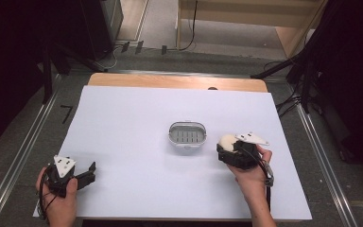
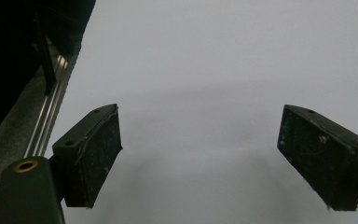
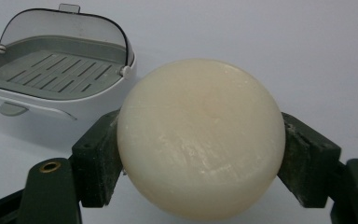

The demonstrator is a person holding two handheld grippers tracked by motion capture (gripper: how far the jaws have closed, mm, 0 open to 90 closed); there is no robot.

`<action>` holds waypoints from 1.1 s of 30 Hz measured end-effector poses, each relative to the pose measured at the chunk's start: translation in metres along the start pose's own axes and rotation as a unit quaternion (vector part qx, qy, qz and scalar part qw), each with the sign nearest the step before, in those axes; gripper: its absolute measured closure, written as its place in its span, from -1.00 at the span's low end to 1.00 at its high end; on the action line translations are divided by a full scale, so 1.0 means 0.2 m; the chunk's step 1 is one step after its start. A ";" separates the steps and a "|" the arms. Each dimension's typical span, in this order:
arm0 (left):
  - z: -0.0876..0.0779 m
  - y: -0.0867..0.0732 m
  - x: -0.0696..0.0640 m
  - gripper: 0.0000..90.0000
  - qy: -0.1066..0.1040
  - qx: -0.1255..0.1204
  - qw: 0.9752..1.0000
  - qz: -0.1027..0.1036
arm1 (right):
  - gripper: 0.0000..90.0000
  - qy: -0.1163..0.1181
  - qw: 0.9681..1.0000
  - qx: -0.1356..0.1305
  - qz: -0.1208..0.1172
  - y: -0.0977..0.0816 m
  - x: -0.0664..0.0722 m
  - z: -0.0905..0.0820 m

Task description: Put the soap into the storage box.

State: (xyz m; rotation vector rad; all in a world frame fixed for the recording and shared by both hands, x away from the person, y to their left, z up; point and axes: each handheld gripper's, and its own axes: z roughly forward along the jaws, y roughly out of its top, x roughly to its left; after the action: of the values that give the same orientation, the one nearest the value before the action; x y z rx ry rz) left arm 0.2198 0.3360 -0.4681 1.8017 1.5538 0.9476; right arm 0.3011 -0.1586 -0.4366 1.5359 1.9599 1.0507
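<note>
Right tool [image 1: 228, 147] pinching round soap bar [image 1: 227, 141], high view, right of centre, just beside open soap dish [image 1: 186, 137] mid-frame. Left tool [image 1: 82, 174] lower left, spread, idle over worktop [image 1: 123, 123].

Left gripper view: jaws wide apart, nothing between.

Right gripper view: soap clamped at both sides; dish upper left, lid up. Best carry level, clear rim, lower onto slatted tray [image 3: 51, 71], then release.
</note>
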 end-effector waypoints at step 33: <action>0.00 0.00 0.00 -0.68 -0.002 0.000 1.000 -0.001 | -0.43 0.025 1.000 -0.006 -0.006 0.09 0.14 0.04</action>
State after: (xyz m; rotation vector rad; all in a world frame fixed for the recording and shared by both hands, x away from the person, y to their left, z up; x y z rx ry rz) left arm 0.2198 0.3363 -0.4680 1.7997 1.5528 0.9439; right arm 0.3104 -0.1279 -0.4251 1.5051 1.9896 1.1032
